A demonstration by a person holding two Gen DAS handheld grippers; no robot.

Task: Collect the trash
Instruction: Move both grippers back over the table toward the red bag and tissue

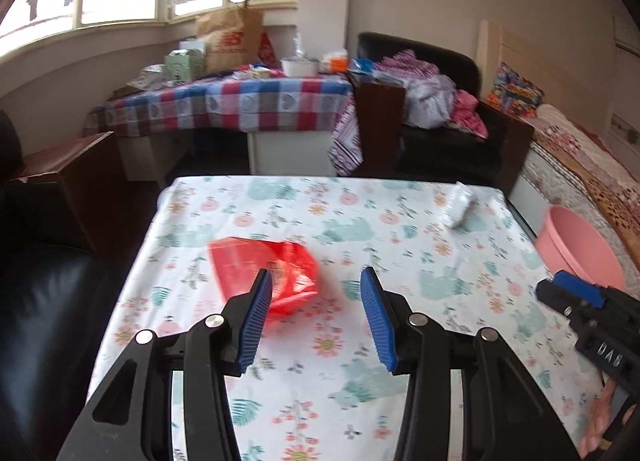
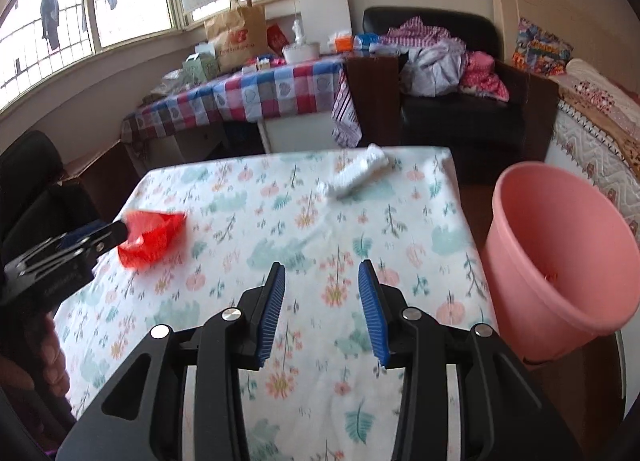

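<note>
A crumpled red plastic bag (image 1: 262,271) lies on the floral tablecloth (image 1: 320,341), just ahead of my left gripper (image 1: 316,281), which is open and empty, its left finger overlapping the bag's near edge. The bag also shows in the right wrist view (image 2: 154,235), with the left gripper (image 2: 108,235) at it. A white crumpled wrapper (image 1: 458,207) lies at the table's far right; it also shows in the right wrist view (image 2: 356,175). My right gripper (image 2: 322,271) is open and empty above the table's middle. A pink bucket (image 2: 560,261) stands right of the table.
Behind the table stand a checkered-cloth table (image 1: 240,101) with boxes and a paper bag, a black armchair (image 1: 440,101) piled with clothes, and a bed (image 1: 580,165) at the right. A black sofa (image 1: 40,301) is at the left. The pink bucket also shows in the left wrist view (image 1: 576,249).
</note>
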